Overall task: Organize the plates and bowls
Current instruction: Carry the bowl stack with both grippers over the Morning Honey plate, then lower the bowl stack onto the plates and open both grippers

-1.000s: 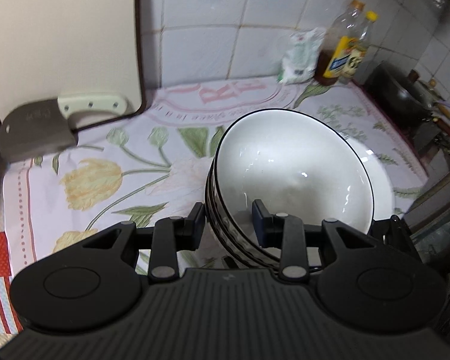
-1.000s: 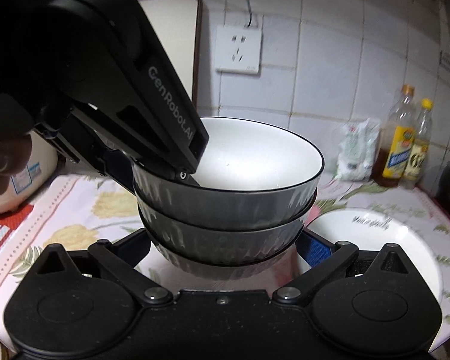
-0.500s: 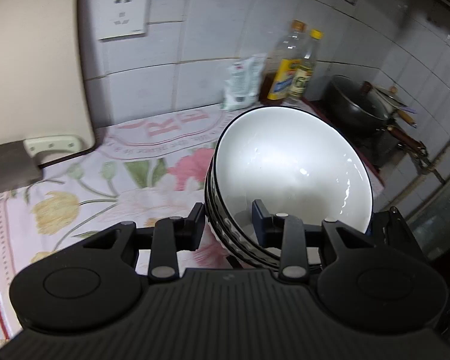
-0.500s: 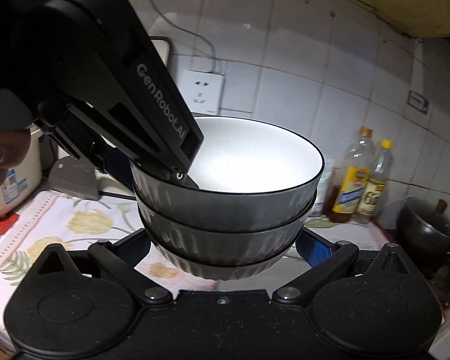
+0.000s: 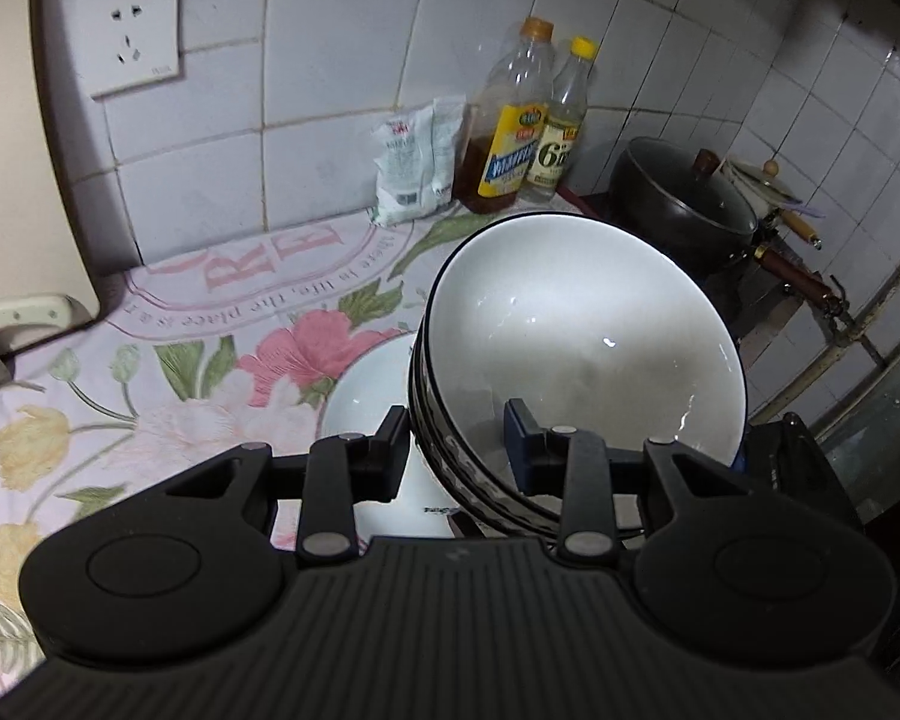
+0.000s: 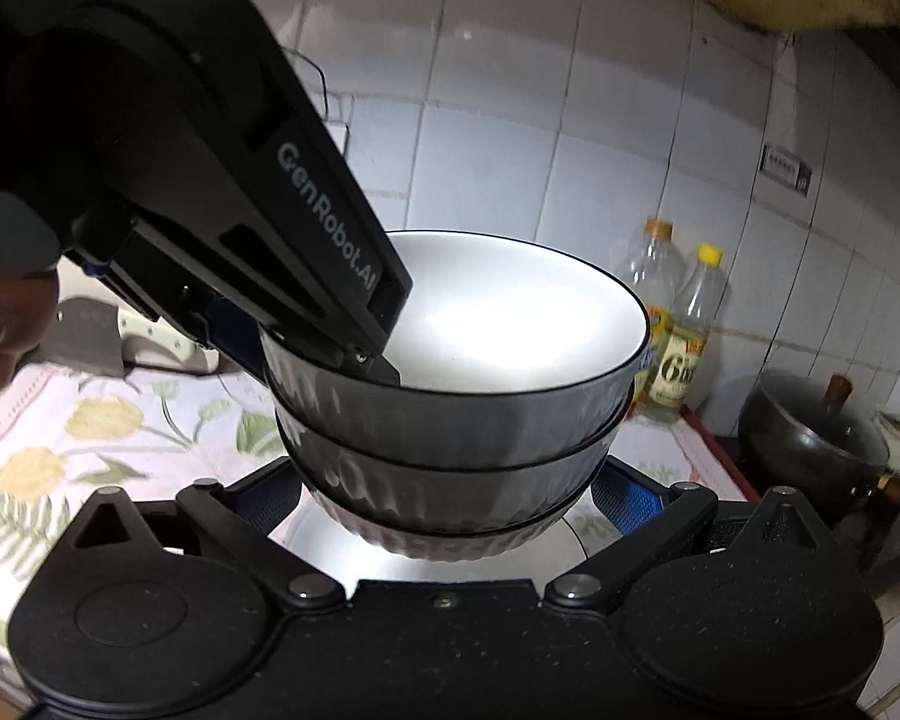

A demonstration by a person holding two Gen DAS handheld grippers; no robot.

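Gripping bowl stack (image 5: 576, 354) rim, left tongs (image 5: 455, 447) angled downward

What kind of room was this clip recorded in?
Most likely a home kitchen: white tiled walls, two clear plastic condiment bottles with yellow labels in the corner, a lidded black cooking pot beside them, and a counter under a floral printed cloth.

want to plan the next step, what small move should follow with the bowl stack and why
Probably lower the bowl stack straight onto the white plate beneath it: the left gripper pinches its rim, the right gripper brackets its base, and it hangs clear above the plate.
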